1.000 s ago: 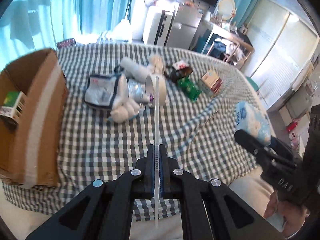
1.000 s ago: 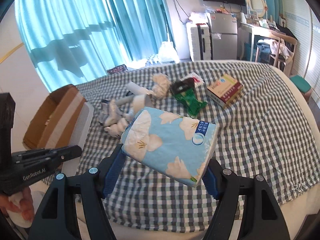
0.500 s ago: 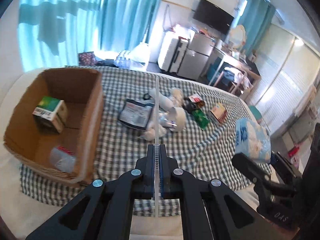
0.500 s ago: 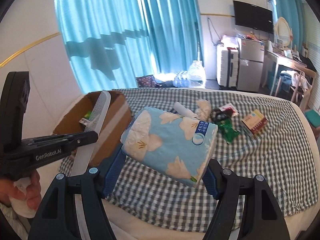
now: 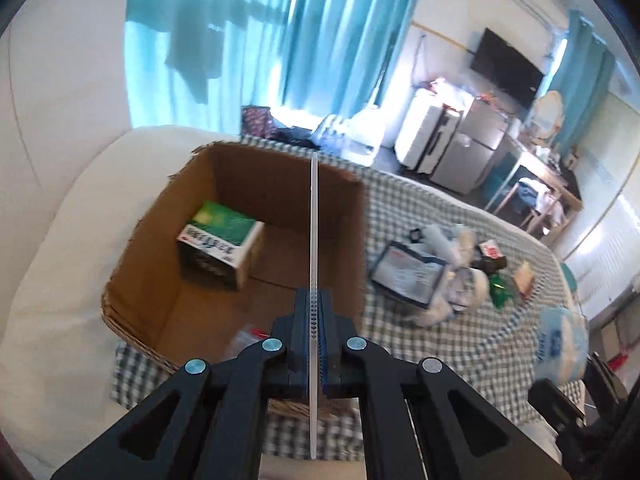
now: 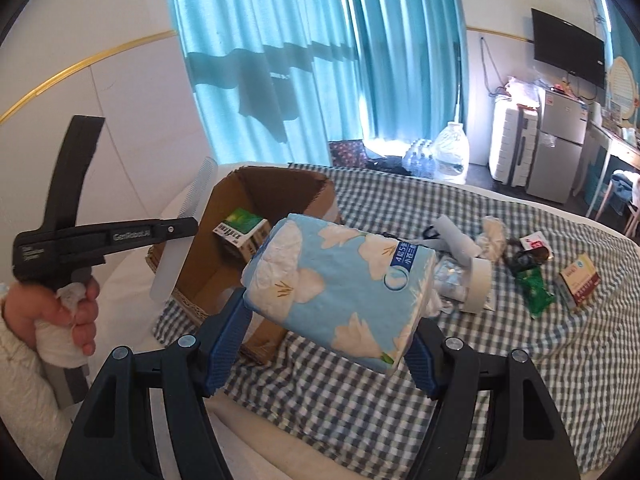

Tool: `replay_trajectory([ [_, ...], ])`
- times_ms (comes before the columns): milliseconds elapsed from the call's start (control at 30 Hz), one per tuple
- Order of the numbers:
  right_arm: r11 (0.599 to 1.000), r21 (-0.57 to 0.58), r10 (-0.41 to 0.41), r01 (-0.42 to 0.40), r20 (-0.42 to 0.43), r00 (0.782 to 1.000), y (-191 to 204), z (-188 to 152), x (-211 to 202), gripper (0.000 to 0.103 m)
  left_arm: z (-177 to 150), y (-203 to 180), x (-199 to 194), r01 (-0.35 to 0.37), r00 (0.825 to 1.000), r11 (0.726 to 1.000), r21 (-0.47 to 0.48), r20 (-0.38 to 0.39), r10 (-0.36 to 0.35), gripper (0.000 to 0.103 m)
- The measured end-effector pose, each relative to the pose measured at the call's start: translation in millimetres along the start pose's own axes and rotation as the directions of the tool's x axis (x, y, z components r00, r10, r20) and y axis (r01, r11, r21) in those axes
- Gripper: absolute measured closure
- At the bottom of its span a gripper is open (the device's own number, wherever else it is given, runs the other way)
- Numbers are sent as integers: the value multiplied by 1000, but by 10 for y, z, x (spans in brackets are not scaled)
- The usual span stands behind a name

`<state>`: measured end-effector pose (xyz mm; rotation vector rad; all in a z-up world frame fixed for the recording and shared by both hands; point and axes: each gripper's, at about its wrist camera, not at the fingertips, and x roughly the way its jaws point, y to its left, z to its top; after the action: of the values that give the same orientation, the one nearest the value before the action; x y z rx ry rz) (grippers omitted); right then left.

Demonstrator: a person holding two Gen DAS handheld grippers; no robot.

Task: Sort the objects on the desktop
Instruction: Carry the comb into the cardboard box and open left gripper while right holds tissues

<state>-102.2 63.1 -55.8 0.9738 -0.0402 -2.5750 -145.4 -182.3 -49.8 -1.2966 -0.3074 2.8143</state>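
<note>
Left gripper (image 5: 314, 340): is being kept clamped on a thin translucent white plastic comb (image 5: 314, 248), held edge-on above the open brown corrugated cardboard box (image 5: 352, 240).
Right gripper (image 6: 320, 344): is being kept closed on a soft blue floral-printed tissue pack (image 6: 340, 284), raised beside the box.
Box contents: a green-and-white carton (image 5: 218, 236) is being held inside.
Surface: a blue-and-white checked cloth (image 6: 520, 380) is being strewn with crumpled wrappers.
Room: teal pleated curtains (image 6: 320, 60) are being lit from behind.

Lived-in bedroom, checked bedspread (image 6: 500, 360) over white mattress (image 5: 60, 280), teal curtains (image 6: 300, 60), wall TV (image 6: 568, 46), fridge (image 6: 560, 140), suitcase (image 6: 512, 144), cluttered desk (image 5: 540, 184)
</note>
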Motion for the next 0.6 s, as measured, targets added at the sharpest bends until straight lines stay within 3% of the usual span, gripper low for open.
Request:
replay_trajectory([
  [200,999,-33,30,-31,-37,999,189,90,309,32,26,284,262,-81,997,996,-38,-11,80,97],
  [267,998,-38,44,-46,-50,998,244,126,396,32,0,362,305,-67,998,996,-55,-11,67,83],
  [333,997,-42,60,-63,-61,996,314,152,501,32,-33,430,335,-92,996,994,-50,-17,92,42],
  [600,990,-61,124,-131,-107,986,583,273,946,32,-162,890,184,-165,986,969,-181,8,169,33],
])
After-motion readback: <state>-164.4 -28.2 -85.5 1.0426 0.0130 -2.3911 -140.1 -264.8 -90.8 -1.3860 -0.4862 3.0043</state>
